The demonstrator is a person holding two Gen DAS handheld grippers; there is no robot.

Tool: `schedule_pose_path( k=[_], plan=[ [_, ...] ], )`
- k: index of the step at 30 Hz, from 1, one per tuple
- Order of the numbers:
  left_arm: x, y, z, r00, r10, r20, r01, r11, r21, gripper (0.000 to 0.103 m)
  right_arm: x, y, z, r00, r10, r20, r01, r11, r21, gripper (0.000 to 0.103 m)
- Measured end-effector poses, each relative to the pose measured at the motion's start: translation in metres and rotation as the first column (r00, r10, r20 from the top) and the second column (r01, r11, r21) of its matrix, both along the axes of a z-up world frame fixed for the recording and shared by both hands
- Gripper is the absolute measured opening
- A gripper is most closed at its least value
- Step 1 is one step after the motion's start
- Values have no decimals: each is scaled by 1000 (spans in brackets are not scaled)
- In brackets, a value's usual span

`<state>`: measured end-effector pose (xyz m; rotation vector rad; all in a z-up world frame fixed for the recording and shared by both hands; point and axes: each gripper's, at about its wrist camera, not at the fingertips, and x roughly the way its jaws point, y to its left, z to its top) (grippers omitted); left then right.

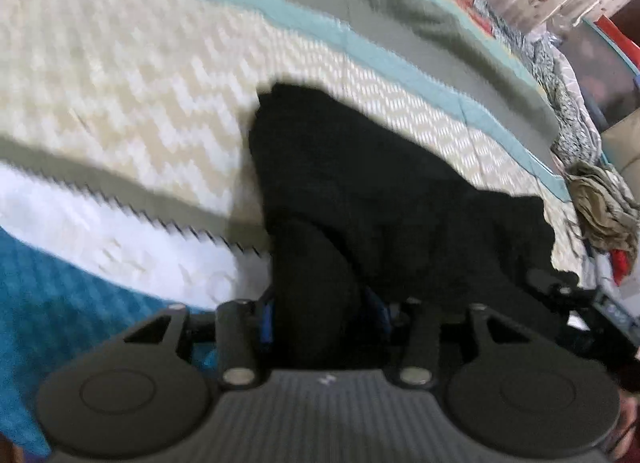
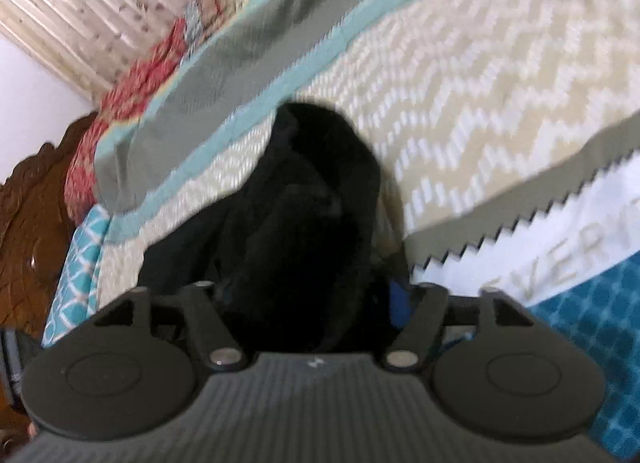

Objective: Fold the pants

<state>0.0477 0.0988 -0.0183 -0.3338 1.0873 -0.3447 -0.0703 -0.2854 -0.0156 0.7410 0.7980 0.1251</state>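
**Ana:** On the chevron-patterned cream and teal bedspread point(image 1: 120, 75) lay the black fabric pants point(image 1: 360, 191), bunched, not flat. Where did they sit from each tool?

**Ben:** Straight ahead of both. Through the left gripper point(image 1: 320, 311) the cloth rose between the fingers and ran away up the bed, spreading toward the right gripper point(image 1: 580, 303), which showed at that view's right edge. Through the right wrist camera the right gripper's own fingers flanked a dark heap that narrowed to a rounded end farther up the quilt.

**Ana:** Long axis?

**Ben:** Roughly along each tool's pointing line, as far as blur allowed. Neither hand looked clearly nearer; both had cloth at their fingers.

**Ana:** And the jaws?

**Ben:** Both stood apart with black cloth filling the gap. Whether the pads pressed on it I couldn't tell; the fabric hid the blue pads point(image 2: 398, 299) almost wholly.

**Ana:** Any writing?

**Ben:** Pale letters on the white band of the bedspread, reading something like "VERY", cut off by the frame. A tiny mark on each ribbed grey housing was illegible. I'd judge the next fold depended on spreading the heap first
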Motion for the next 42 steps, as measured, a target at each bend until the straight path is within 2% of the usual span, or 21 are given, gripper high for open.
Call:
schedule_pose_path(
  k=[2, 3, 4, 6, 8, 10, 11, 14, 17, 19, 20, 21, 22, 23, 27, 29, 32, 34, 37, 39, 42],
  plan=[
    [-3, 9, 12, 999, 18, 44, -18, 1000, -5, 47, -4, 1, 8, 999, -6, 37, 8, 999, -52, 71],
    [-4, 16, 17, 998, 24, 51, -23, 999, -25, 47, -2, 5, 8, 999, 30, 31, -28, 998, -63, 59],
    [-5, 18, 20, 998, 25, 55, -22, 999, -46, 47, 0, 10, 9, 998, 65, 26, -62, 995, -75, 31],
    [-3, 19, 30, 997, 14, 70, -7, 996, -87, 51, -3, 22, 21, 995, 68, 66, -58, 987, -148, 24],
    [-4, 17, 45, 994, -11, 105, 24, 992, -124, 60, -6, 48, 42, 981, 133, 138, -92, 959, -267, 22],
    [-4, 7, 61, 988, -49, 145, 72, 984, -163, 81, -9, 75, 57, 952, 236, 195, -159, 925, -346, 22],
    [-4, 3, 68, 984, -68, 165, 99, 978, -186, 102, -10, 86, 61, 935, 286, 210, -201, 914, -352, 22],
    [-2, -16, 79, 970, -150, 192, 193, 954, -230, 103, -12, 122, 65, 882, 414, 227, -313, 873, -375, 22],
    [3, -30, 76, 960, -211, 183, 245, 951, -186, 103, -20, 146, 66, 825, 511, 240, -387, 821, -420, 22],
    [7, -34, 71, 958, -225, 177, 253, 956, -150, 99, -22, 157, 69, 803, 538, 256, -397, 803, -444, 22],
    [7, -34, 67, 960, -228, 164, 253, 956, -148, 81, -23, 161, 70, 794, 547, 264, -397, 797, -456, 22],
    [8, -33, 62, 961, -234, 149, 255, 956, -142, 53, -23, 163, 70, 789, 552, 270, -395, 792, -465, 22],
    [7, -32, 60, 961, -236, 143, 254, 960, -120, 39, -23, 164, 71, 786, 556, 270, -393, 787, -475, 22],
    [5, -28, 58, 963, -226, 145, 240, 967, -83, 17, -21, 165, 70, 787, 559, 263, -392, 781, -485, 22],
    [7, 2, 59, 975, -167, 147, 184, 977, -111, 15, -19, 165, 70, 768, 566, 299, -409, 793, -451, 34],
    [8, 27, 70, 977, -112, 180, 129, 988, -86, 15, -21, 153, 77, 756, 553, 352, -421, 821, -385, 55],
    [7, 80, 92, 975, -8, 222, 18, 999, -47, 15, -19, 130, 82, 790, 479, 383, -380, 873, -307, 59],
    [1, 120, 112, 959, 78, 273, -90, 995, 31, 15, -8, 111, 74, 857, 394, 333, -302, 906, -296, 59],
    [-3, 175, 130, 928, 201, 314, -251, 959, 129, 15, 8, 80, 52, 937, 260, 235, -219, 958, -186, 59],
    [-2, 200, 132, 908, 265, 325, -340, 918, 202, 15, 19, 70, 34, 967, 204, 156, -181, 973, -146, 59],
    [9, 211, 115, 922, 294, 253, -353, 906, 235, 15, 33, 77, 3, 982, 186, -27, -188, 963, -192, 58]
  ],
)
